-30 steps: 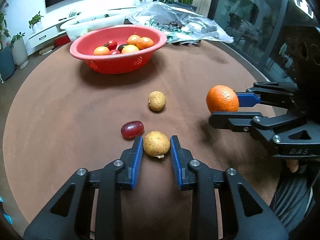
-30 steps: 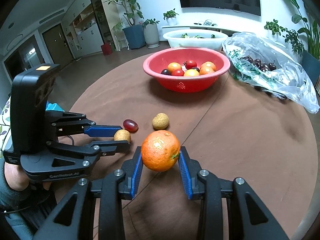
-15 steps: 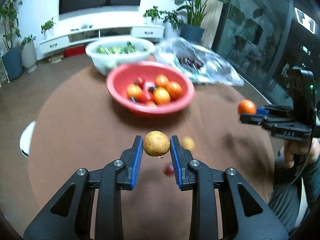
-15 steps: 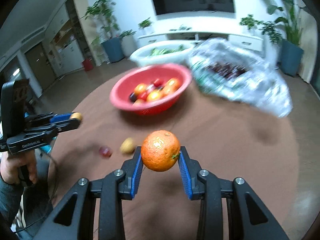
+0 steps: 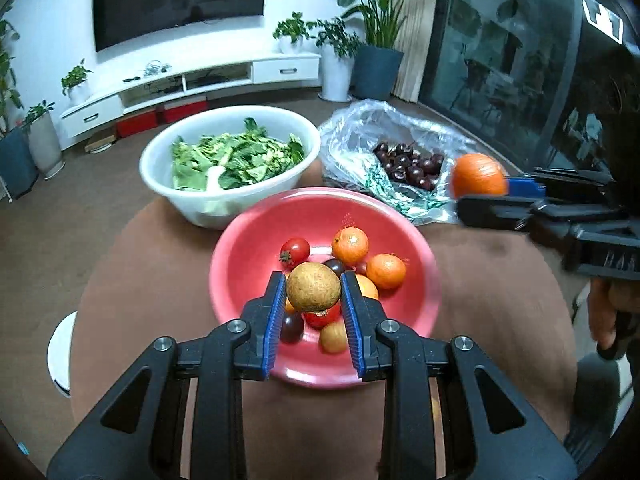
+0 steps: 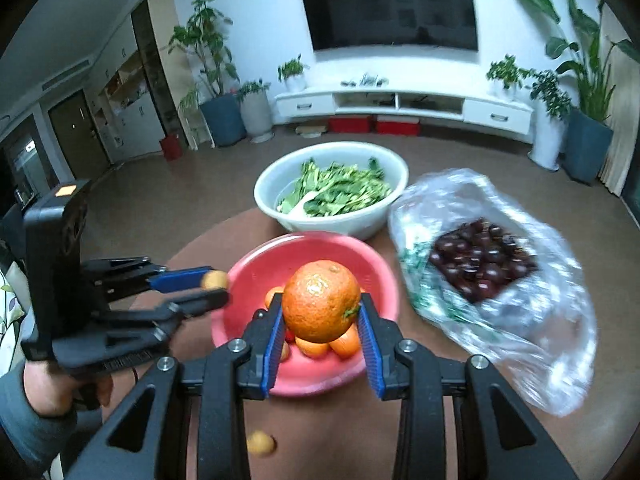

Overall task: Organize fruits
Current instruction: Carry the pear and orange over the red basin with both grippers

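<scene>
Plastic bag (image 6: 520, 320) blurred, edge-cropped

Basin (image 5: 160, 168) behind bowl (image 5: 248, 240), bag (image 5: 352, 132) right.

left claw (image 5: 313, 300) and right claw (image 6: 320, 312) risen from table, now over red basin (image 5: 256, 240)

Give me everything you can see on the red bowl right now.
The round red plastic bowl sits upright on the brown round table, just in front of the white bowl of greens; whether they touch is unclear. It has perforated walls and holds oranges, tomatoes and dark fruit. The left claw holds a tan round fruit above it.
</scene>
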Tool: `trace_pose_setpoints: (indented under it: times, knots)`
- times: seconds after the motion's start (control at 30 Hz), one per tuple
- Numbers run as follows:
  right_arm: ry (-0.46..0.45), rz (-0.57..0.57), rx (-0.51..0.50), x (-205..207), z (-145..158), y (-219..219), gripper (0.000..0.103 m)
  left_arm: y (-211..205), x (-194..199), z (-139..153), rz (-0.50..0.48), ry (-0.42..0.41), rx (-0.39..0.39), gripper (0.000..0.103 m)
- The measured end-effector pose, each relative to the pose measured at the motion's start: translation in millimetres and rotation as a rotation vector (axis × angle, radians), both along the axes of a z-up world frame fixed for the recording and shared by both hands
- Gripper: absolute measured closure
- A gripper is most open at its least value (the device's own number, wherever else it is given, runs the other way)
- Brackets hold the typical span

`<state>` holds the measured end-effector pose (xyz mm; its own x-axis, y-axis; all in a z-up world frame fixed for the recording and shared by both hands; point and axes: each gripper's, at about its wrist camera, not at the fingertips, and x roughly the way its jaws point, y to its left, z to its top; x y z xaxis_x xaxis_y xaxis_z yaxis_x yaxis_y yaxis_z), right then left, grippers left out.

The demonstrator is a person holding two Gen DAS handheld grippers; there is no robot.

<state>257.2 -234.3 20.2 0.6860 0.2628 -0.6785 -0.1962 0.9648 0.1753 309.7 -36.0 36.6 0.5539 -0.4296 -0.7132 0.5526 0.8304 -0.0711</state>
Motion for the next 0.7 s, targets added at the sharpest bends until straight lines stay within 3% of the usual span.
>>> trace_pose_setpoints:
  times: [0.27, 0.7]
  knots:
    - [0.125, 0.005, -0.044, 51, -50, 25, 0.065, -16, 15, -41, -0.016, 0.019, 0.067, 0.077]
    - [0.198, 0.018, -0.084, 72, -82, 45, 0.065, -21, 26, -70, -0.008, 0.042, 0.093, 0.077]
